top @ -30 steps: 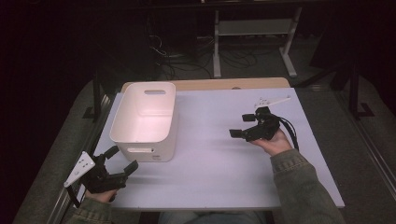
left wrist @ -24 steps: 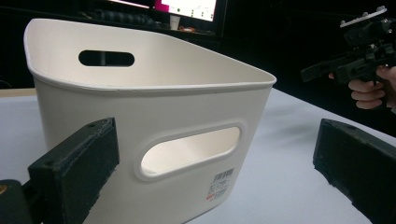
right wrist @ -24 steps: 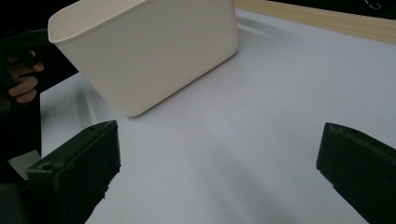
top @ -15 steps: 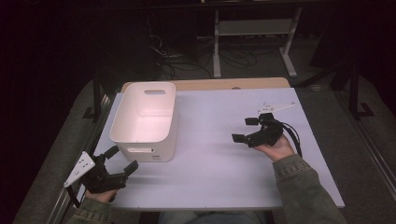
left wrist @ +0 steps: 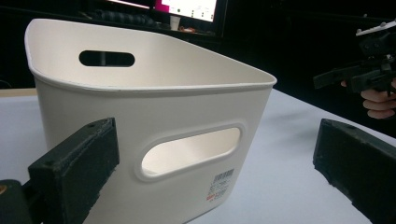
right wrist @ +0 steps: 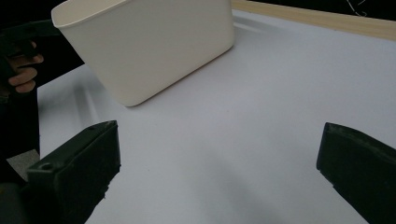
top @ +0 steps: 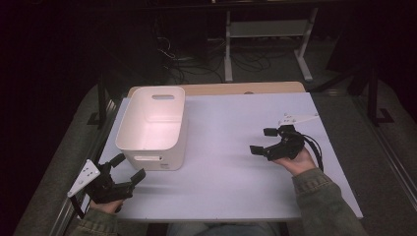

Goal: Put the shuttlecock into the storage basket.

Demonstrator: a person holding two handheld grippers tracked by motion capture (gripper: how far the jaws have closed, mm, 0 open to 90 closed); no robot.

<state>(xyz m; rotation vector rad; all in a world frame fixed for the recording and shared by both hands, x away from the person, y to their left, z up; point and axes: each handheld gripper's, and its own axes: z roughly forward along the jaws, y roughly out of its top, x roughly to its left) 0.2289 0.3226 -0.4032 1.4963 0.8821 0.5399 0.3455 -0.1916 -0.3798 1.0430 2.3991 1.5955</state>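
In the high view, the white bin point(top: 152, 128) stands on the left part of the worktop point(top: 231, 147), near its left edge, with broad bare surface to its right. The left gripper point(top: 129, 169), jaws wide, sits at the near-left corner just before the bin's near wall. The right gripper point(top: 263, 141), also wide, hovers well apart on the right.

In the left gripper view, the bin point(left wrist: 154, 135) sits close between the spread jaws; its base is cut off.

In the right gripper view, the bin point(right wrist: 154, 42) lies far ahead, its top cropped.
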